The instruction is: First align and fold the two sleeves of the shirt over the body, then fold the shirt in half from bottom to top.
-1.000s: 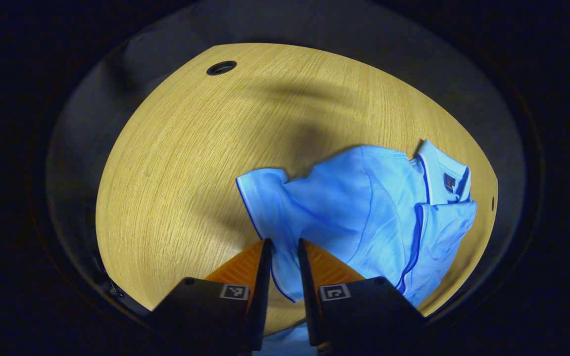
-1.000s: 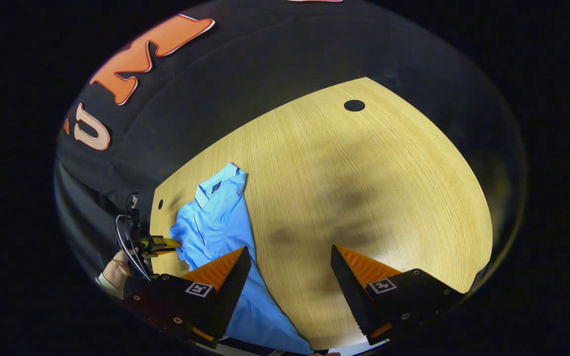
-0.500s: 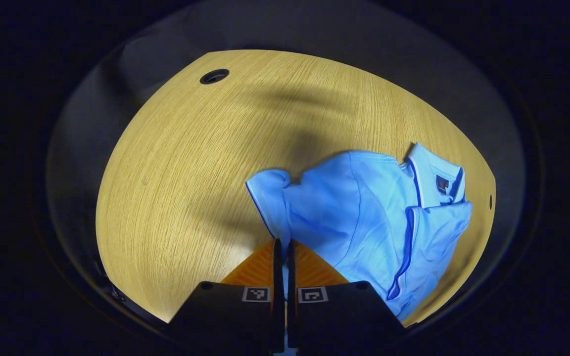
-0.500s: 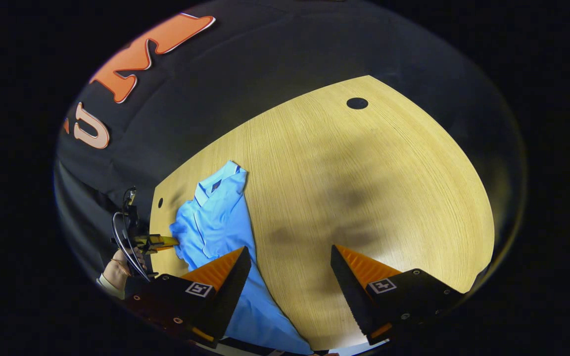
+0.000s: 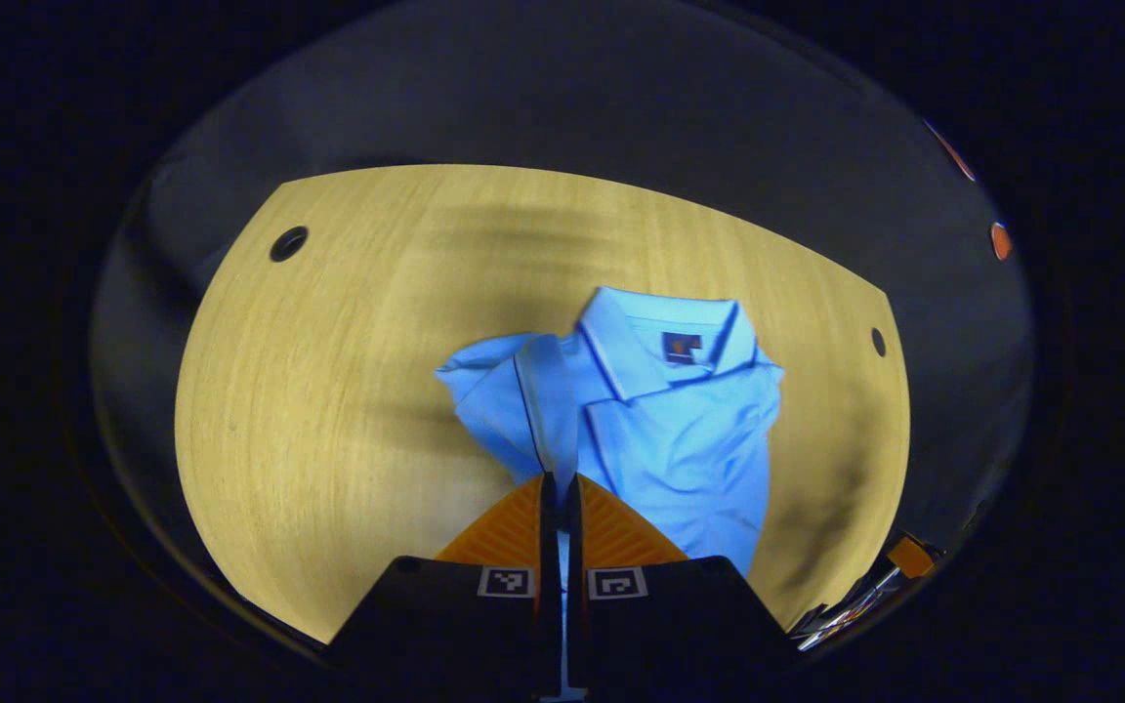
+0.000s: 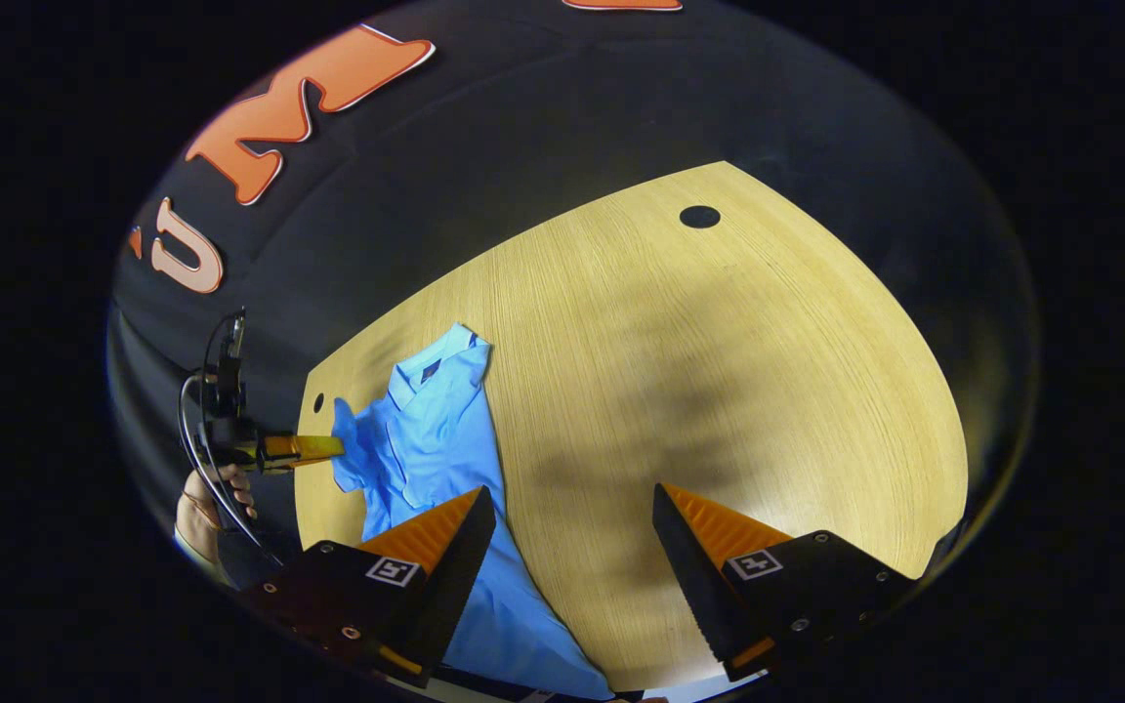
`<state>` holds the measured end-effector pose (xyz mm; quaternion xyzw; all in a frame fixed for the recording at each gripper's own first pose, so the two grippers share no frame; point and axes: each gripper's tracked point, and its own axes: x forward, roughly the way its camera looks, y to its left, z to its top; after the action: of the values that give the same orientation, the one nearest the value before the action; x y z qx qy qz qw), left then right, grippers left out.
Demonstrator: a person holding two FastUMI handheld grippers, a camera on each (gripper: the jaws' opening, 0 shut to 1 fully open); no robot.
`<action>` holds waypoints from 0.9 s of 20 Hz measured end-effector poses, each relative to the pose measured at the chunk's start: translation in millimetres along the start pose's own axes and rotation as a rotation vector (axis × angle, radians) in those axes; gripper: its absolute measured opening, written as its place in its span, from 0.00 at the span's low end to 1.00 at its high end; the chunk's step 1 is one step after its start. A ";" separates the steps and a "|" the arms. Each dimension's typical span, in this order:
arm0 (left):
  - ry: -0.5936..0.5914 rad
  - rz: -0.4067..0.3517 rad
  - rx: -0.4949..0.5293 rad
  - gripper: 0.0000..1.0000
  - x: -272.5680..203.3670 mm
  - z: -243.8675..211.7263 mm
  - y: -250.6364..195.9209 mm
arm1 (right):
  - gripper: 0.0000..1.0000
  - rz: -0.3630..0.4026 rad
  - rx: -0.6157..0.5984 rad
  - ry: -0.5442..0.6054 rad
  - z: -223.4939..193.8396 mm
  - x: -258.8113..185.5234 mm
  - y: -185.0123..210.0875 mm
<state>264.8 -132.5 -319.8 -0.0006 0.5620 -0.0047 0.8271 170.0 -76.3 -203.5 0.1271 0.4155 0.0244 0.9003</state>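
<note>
Looking along the left gripper (image 5: 559, 480) first: its two fingers are pressed together with a strip of blue fabric pinched between them, so it's clenched on the sleeve (image 5: 543, 410) of the shirt (image 5: 665, 439). That sleeve runs up from the fingertips as a narrow band with a dark piped edge, lifted off the table (image 5: 328, 391). Just past it the shirt body lies rumpled on the wood, with the collar (image 5: 665, 327) at the far end and a small dark tag inside the neck. Beyond that sit two round holes in the tabletop, one far left (image 5: 288, 243) and one right (image 5: 878, 342).

From the right gripper view, the right gripper (image 6: 572, 527) is released, fingers spread wide with bare wood between them; its left finger overlaps the shirt's lower part (image 6: 494, 596), though I can't really tell if it touches the cloth or just hangs above it. Farther off on the left, a hand (image 6: 201, 503) holds the other gripper, whose tips meet the bunched sleeve (image 6: 348, 454) near the table's edge. Booth wall (image 6: 523, 127) is behind everything.
</note>
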 end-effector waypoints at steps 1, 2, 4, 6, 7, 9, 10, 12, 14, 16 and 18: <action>0.000 -0.005 0.042 0.06 1.1 1.4 -13.8 | 0.98 0.005 0.005 -0.002 -1.5 -1.7 0.1; -0.003 -0.005 0.084 0.06 5.2 1.8 -27.6 | 0.98 0.007 0.009 -0.002 -3.5 -4.1 -1.3; 0.002 -0.011 0.141 0.05 13.8 1.6 -53.9 | 0.98 0.002 0.011 -0.003 -8.3 -7.9 -6.5; 0.020 -0.021 0.175 0.06 22.6 -1.4 -79.2 | 0.98 -0.003 0.019 -0.002 -13.5 -11.6 -12.0; 0.030 -0.027 0.187 0.06 27.5 -3.3 -91.4 | 0.98 -0.006 0.026 0.000 -15.9 -12.5 -14.9; 0.041 -0.033 0.198 0.06 38.5 -4.9 -112.8 | 0.98 -0.012 0.040 0.003 -20.0 -15.1 -21.0; 0.052 -0.044 0.198 0.06 44.5 -6.2 -124.4 | 0.98 -0.013 0.043 0.007 -22.8 -15.8 -24.0; 0.075 -0.083 0.193 0.10 52.2 -22.2 -139.5 | 0.98 -0.021 0.044 0.005 -25.1 -19.0 -29.5; 0.080 -0.100 0.199 0.16 54.0 -23.9 -152.9 | 0.98 -0.029 0.045 0.005 -27.7 -21.9 -33.3; 0.070 -0.115 0.194 0.26 57.2 -25.9 -160.1 | 0.98 -0.031 0.045 0.009 -31.9 -23.1 -34.9; 0.076 -0.139 0.170 0.54 55.5 -30.1 -165.4 | 0.98 -0.035 0.037 0.014 -35.5 -24.3 -32.9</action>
<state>256.2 -298.2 -381.5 0.0307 0.5891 -0.1095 0.8000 125.3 -104.3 -215.8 0.1365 0.4241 0.0017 0.8953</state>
